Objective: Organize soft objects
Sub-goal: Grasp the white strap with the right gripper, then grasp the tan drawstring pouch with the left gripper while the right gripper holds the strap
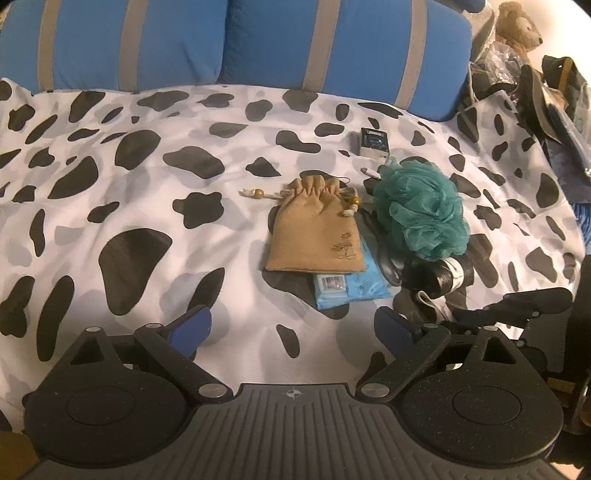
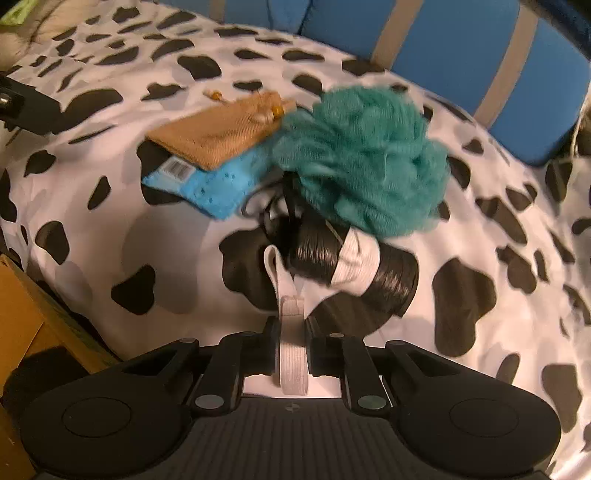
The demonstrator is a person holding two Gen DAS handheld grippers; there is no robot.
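On the cow-print cover lie a tan drawstring pouch [image 1: 314,229], a teal mesh bath puff [image 1: 421,206] and a blue packet [image 1: 351,286] partly under the pouch. A black roll with a white band [image 2: 354,262] rests in front of the puff [image 2: 365,155]. Its white elastic strap [image 2: 291,347] runs back between the pads of my right gripper [image 2: 292,332], which is shut on it. My left gripper [image 1: 291,328] hovers open over the cover, short of the pouch, with nothing between its blue pads [image 1: 192,326].
Blue cushions with grey stripes [image 1: 147,40] line the back. A small dark box [image 1: 375,142] lies behind the puff. A teddy bear [image 1: 517,26] and piled clutter fill the far right. A cardboard box [image 2: 22,314] stands at the cover's near left edge.
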